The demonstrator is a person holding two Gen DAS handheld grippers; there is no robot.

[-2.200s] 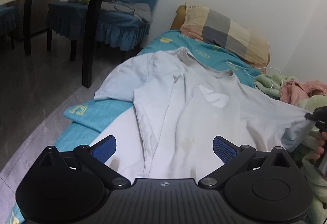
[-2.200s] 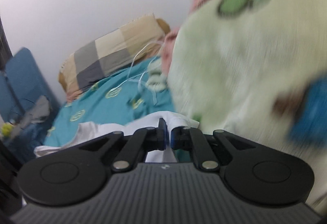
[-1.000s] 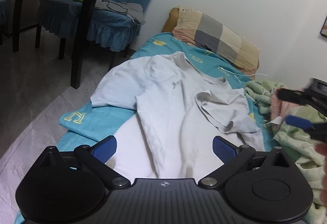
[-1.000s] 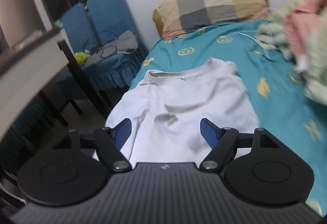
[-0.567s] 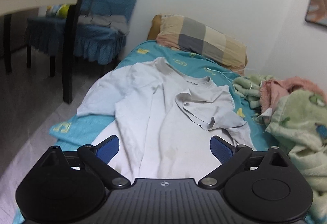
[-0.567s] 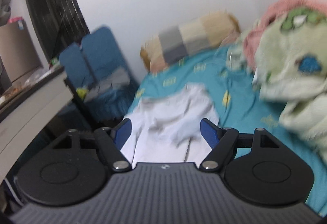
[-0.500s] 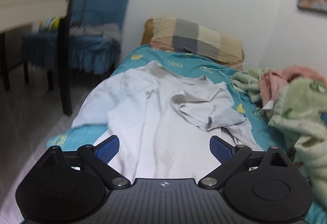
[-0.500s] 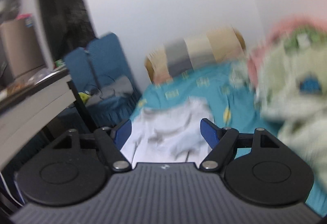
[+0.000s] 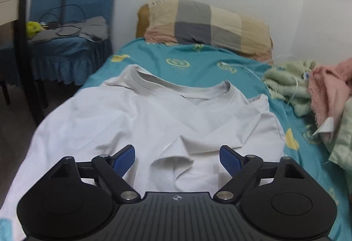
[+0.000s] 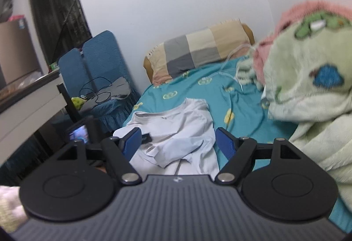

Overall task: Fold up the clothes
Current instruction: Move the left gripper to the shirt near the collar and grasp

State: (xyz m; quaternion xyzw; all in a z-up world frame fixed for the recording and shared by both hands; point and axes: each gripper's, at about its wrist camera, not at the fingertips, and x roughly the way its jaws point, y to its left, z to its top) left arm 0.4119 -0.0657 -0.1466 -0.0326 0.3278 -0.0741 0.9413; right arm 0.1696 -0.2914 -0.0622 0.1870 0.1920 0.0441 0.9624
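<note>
On the bed [image 9: 198,69], over the teal sheet, lies the white tee [image 9: 154,122], collar toward the checked pillow [image 9: 209,23]. One sleeve is flipped inward across the chest, so it's bunched up in the middle and not flat.

My left gripper [image 9: 177,158] hangs low over the tee's lower part, blue pads wide apart, nothing between them. My right gripper [image 10: 176,142] sits further back and higher, also spread wide and holding nothing; from that side I can see the left one just past its left finger.

Off to the right there's a heap of green blanket [image 10: 308,95] with something pink [image 9: 327,89] on it, near the tee but not touching. Blue chair [image 9: 72,21] stands past the bed's left corner.
</note>
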